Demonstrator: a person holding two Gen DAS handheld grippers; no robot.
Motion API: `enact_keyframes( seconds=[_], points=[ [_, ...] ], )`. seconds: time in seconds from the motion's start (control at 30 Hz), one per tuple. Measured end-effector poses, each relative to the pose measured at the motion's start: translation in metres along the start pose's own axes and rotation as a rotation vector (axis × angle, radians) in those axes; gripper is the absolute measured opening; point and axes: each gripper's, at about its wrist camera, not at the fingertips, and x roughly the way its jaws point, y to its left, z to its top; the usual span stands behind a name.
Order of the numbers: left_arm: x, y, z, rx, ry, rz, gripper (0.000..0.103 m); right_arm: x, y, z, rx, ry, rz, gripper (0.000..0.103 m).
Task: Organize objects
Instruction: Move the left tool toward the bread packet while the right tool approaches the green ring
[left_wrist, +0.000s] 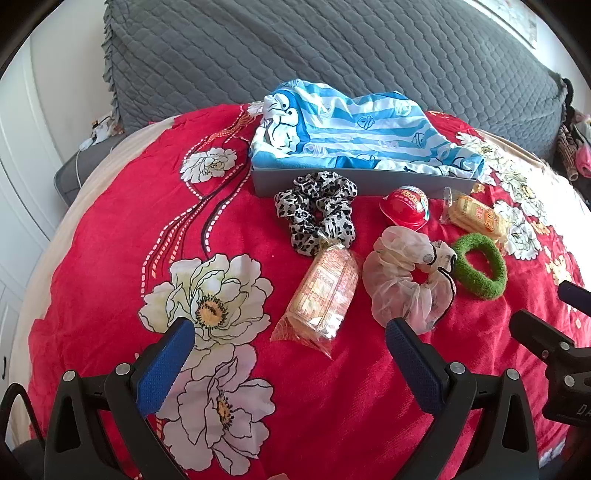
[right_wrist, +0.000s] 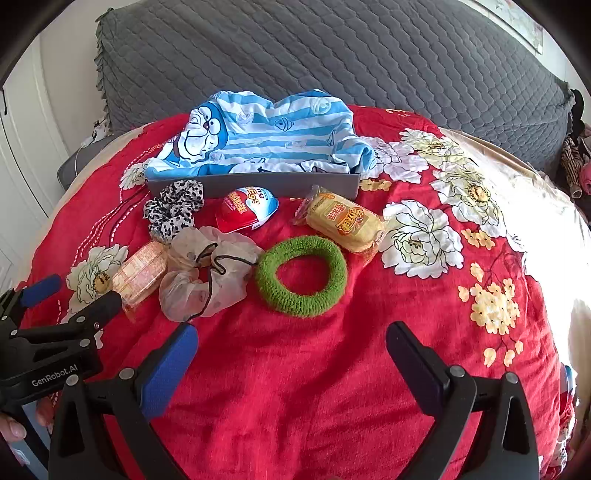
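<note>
On the red flowered blanket (left_wrist: 325, 406) lie a leopard scrunchie (left_wrist: 316, 212), a sheer white scrunchie (left_wrist: 408, 277), a green fuzzy hair ring (right_wrist: 301, 271), a red egg-shaped sweet (right_wrist: 245, 208) and two wrapped snacks, one pinkish (left_wrist: 323, 295) and one yellow (right_wrist: 343, 221). Behind them stands a grey box (right_wrist: 255, 184) with a blue striped cartoon cloth (right_wrist: 258, 140) draped over it. My left gripper (left_wrist: 290, 330) hangs open just short of the pinkish snack. My right gripper (right_wrist: 291, 332) is open in front of the green ring. Nothing is between either pair of fingers.
A grey quilted cover (left_wrist: 314, 51) rises behind the blanket. White cupboard doors (left_wrist: 22, 166) stand at the left. Clothes (left_wrist: 576, 147) are piled at the far right. Bare blanket spreads to the right of the yellow snack (right_wrist: 480, 258).
</note>
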Motion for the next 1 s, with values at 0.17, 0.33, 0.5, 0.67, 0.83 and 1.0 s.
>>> enact_keyframes(
  seconds=[0.17, 0.33, 0.5, 0.67, 0.83, 1.0],
  points=[
    [0.001, 0.000, 0.000, -0.004, 0.002, 0.001, 0.103, 0.001, 0.000, 0.000, 0.000, 0.000, 0.000, 0.103],
    [0.003, -0.001, 0.000, -0.003, 0.002, -0.001, 0.103, 0.001, -0.001, 0.001, 0.000, 0.000, 0.001, 0.103],
    [0.006, -0.001, 0.000, -0.004, 0.004, -0.001, 0.103, 0.002, -0.001, 0.002, 0.001, 0.001, 0.003, 0.103],
    [0.009, 0.000, 0.000, -0.008, 0.009, 0.001, 0.103, 0.006, -0.002, 0.004, 0.006, 0.001, 0.007, 0.103],
    [0.017, 0.002, 0.001, -0.012, 0.016, 0.004, 0.103, 0.013, -0.003, 0.005, 0.003, 0.004, 0.001, 0.103],
    [0.025, 0.002, 0.003, -0.007, 0.020, 0.010, 0.103, 0.022, -0.003, 0.007, -0.004, 0.005, -0.002, 0.102]
  ],
)
